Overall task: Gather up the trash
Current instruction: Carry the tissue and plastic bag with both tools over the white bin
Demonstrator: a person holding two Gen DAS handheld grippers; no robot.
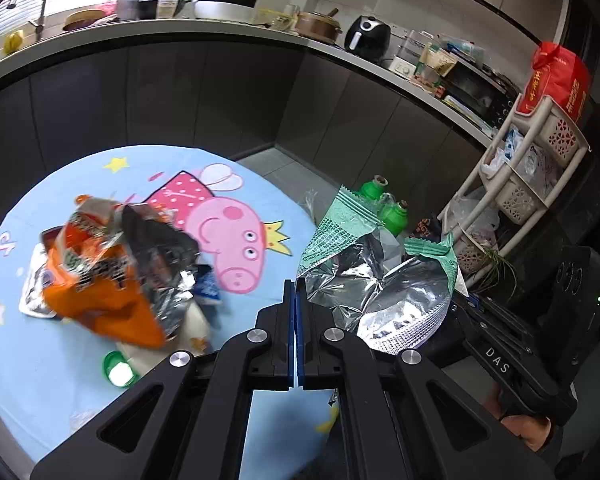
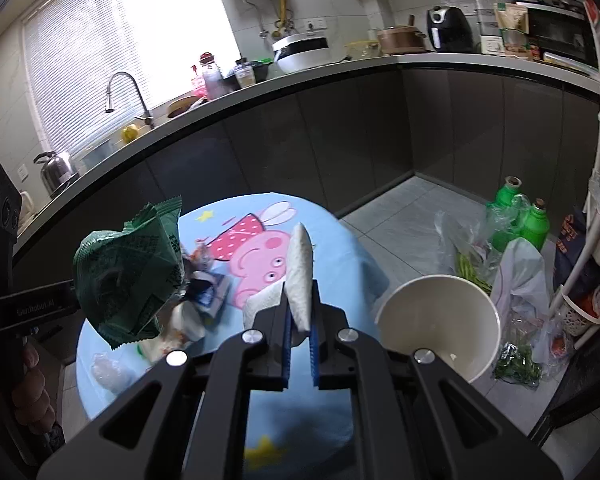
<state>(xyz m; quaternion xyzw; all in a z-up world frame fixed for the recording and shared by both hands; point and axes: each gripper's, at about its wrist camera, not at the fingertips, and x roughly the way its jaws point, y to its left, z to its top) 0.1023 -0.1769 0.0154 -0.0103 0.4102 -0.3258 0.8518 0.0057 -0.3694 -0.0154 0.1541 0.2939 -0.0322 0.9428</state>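
My left gripper (image 1: 295, 300) is shut on the edge of a green and silver foil snack bag (image 1: 364, 276), held above the right rim of the round table; the same bag shows green in the right wrist view (image 2: 128, 276). My right gripper (image 2: 300, 316) is shut on a white paper towel (image 2: 300, 276) above the table. An orange snack bag (image 1: 100, 268) lies crumpled on the blue Peppa Pig tablecloth (image 1: 228, 240) with other wrappers and a green cap (image 1: 118, 370). A white bin (image 2: 440, 328) stands right of the table.
Dark kitchen cabinets and a cluttered counter (image 2: 340, 68) run behind the table. Green bottles (image 2: 520, 220) and plastic bags (image 2: 516, 280) sit on the tiled floor. A white basket rack (image 1: 532, 172) stands at the right.
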